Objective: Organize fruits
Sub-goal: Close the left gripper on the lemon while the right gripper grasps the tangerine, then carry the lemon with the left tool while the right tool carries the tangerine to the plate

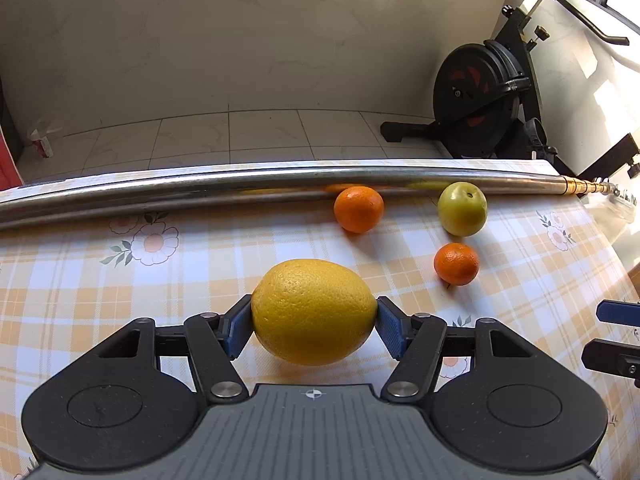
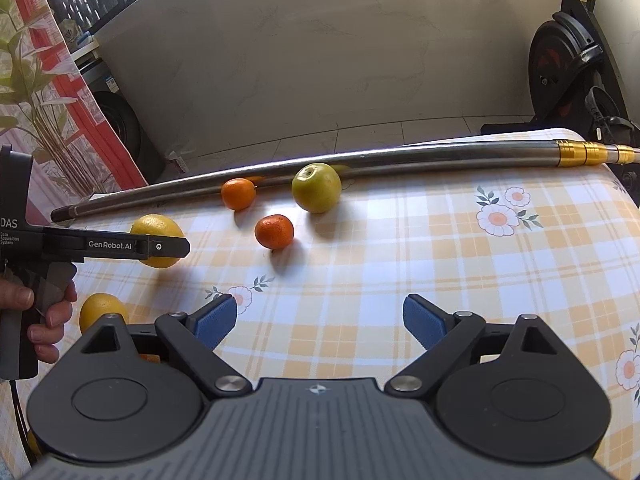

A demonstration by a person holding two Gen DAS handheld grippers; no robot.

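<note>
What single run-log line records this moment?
left gripper: shut on lemon | right gripper: open, holding nothing | apple, two tangerines: on table

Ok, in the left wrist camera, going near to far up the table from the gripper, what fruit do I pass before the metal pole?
Lemon held in the left gripper → small mandarin → green apple and larger mandarin, about level with each other → metal pole along the table's far edge.
</note>
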